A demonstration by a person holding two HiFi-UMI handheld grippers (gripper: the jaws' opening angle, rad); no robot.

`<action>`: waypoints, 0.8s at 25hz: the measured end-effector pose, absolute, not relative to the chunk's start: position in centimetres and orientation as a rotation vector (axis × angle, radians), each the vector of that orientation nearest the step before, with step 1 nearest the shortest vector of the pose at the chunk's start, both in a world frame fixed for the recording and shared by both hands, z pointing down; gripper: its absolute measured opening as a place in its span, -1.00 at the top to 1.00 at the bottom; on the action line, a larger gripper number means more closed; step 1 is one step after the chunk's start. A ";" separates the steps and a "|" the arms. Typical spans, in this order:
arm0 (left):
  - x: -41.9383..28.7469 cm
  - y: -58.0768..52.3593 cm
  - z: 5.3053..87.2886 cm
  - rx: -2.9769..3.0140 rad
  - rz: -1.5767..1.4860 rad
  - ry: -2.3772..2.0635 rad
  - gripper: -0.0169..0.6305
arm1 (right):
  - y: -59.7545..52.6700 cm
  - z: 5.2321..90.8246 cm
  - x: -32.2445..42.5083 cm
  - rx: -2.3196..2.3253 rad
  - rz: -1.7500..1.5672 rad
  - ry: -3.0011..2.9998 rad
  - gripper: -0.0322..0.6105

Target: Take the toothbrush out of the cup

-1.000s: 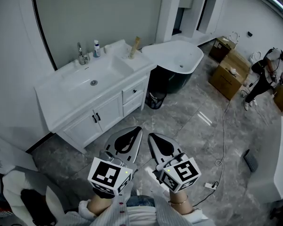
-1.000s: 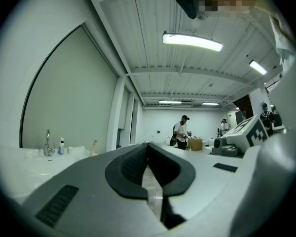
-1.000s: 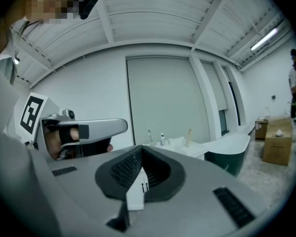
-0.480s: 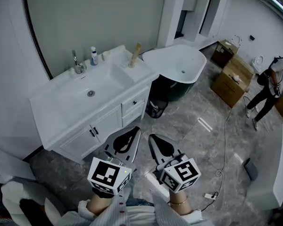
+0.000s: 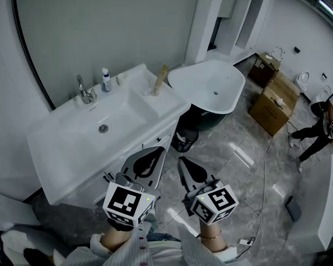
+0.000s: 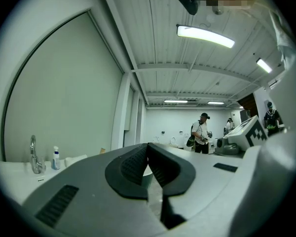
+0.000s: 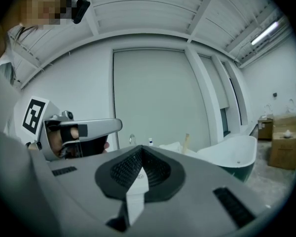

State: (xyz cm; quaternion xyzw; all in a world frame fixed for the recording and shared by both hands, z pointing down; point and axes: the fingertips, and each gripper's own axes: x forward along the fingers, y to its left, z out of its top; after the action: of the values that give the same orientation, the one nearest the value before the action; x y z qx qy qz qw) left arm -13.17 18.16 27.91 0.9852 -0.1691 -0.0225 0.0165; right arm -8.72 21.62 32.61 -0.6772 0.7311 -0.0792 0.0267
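A tan toothbrush (image 5: 162, 76) stands tilted in a small pale cup (image 5: 154, 91) at the right end of the white vanity top (image 5: 72, 148). It also shows as a thin tan stick (image 7: 186, 142) in the right gripper view, and only its tip (image 6: 102, 151) shows in the left gripper view. My left gripper (image 5: 157, 155) and right gripper (image 5: 183, 162) are held level side by side in front of the vanity, well short of the cup. Both are shut with nothing between the jaws.
A faucet (image 5: 83, 90) and a spray bottle (image 5: 105, 80) stand behind the sink basin (image 5: 102, 127). A white bathtub (image 5: 208, 87) is right of the vanity, with a dark bin (image 5: 183, 140) between them. Cardboard boxes (image 5: 275, 107) and a person (image 5: 322, 129) are far right.
Both grippers have moved forward together; the vanity now lies closer and lower left in the head view. The person at far right has shifted toward the picture's edge.
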 end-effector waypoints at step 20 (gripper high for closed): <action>-11.2 7.8 29.3 3.045 -0.035 -0.521 0.90 | 11.6 33.7 -4.9 -2.126 -0.311 2.191 0.87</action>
State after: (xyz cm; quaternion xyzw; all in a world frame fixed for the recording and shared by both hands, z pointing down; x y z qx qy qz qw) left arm -11.16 7.76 29.32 0.9853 -0.1686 -0.0113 0.0261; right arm -4.93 11.59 33.73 -0.6923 0.7135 -0.1012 0.0366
